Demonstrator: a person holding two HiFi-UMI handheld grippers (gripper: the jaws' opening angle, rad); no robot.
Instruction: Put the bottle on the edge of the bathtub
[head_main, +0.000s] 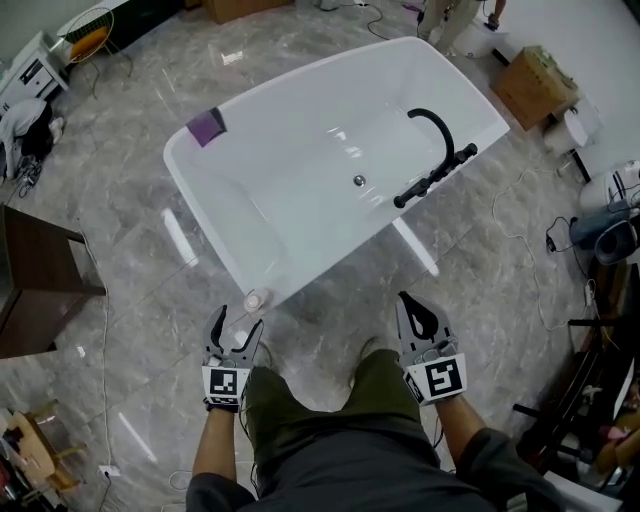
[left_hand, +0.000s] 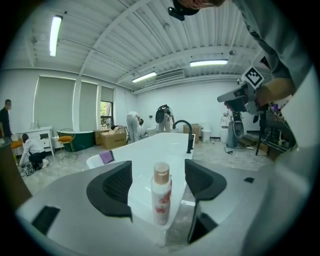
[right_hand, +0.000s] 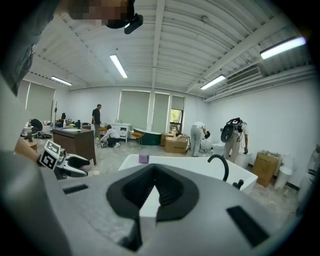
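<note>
Left gripper, jaws apart, just short of bottle on bathtub

No lettering can be read anywhere; the red print on the bottle is too blurred.

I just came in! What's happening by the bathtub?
A person holds a gripper in each hand beside a white bathtub. A small white bottle with a tan cap stands upright on the tub's near edge. The left gripper is open, its jaws either side of the bottle without touching. The right gripper is shut and empty.
</note>
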